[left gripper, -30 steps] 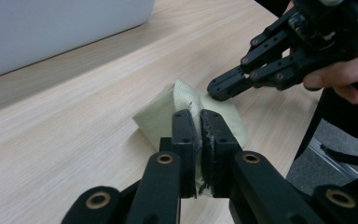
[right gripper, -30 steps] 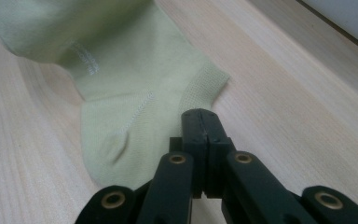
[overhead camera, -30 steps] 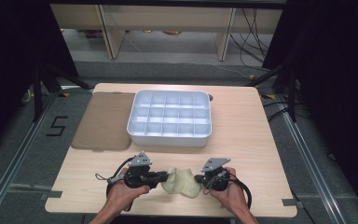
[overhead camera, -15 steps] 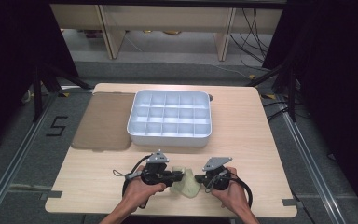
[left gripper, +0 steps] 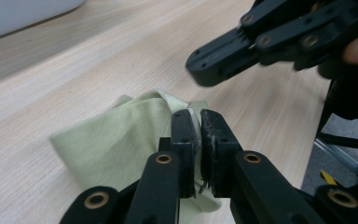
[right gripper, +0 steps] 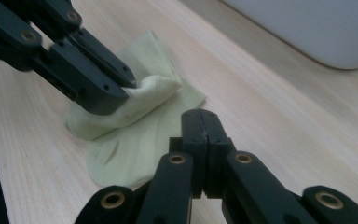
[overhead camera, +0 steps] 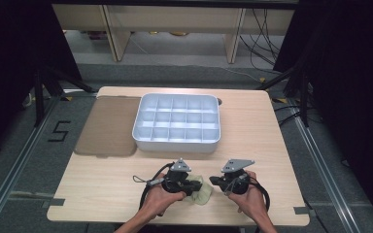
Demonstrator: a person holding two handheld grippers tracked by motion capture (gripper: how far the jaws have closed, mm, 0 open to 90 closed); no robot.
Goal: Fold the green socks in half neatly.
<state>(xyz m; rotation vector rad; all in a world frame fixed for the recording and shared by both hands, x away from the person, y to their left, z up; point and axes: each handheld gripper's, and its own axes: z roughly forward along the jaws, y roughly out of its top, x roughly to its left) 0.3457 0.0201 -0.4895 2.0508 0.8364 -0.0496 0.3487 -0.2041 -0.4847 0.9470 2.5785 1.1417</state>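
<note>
A pale yellow-green cloth (overhead camera: 203,195) lies crumpled near the table's front edge, between the two hands. My left gripper (overhead camera: 194,186) is shut on a fold of the cloth (left gripper: 121,133); the fabric shows pinched between its pads (left gripper: 182,128). In the right gripper view that fold (right gripper: 154,88) is drawn over the rest of the cloth. My right gripper (overhead camera: 214,181) sits just right of the cloth, jaws shut with nothing between them (right gripper: 206,119), hovering over the cloth's near edge (right gripper: 121,158).
A white tray (overhead camera: 175,141) with several compartments stands in the middle of the table, behind the hands. A flat brown mat (overhead camera: 108,127) lies to its left. Bare wood spreads left of the left hand and right of the right hand.
My left hand has moved right toward the right gripper, dragging the cloth's fold over itself, so the cloth looks more bunched. The right hand has stayed put.
</note>
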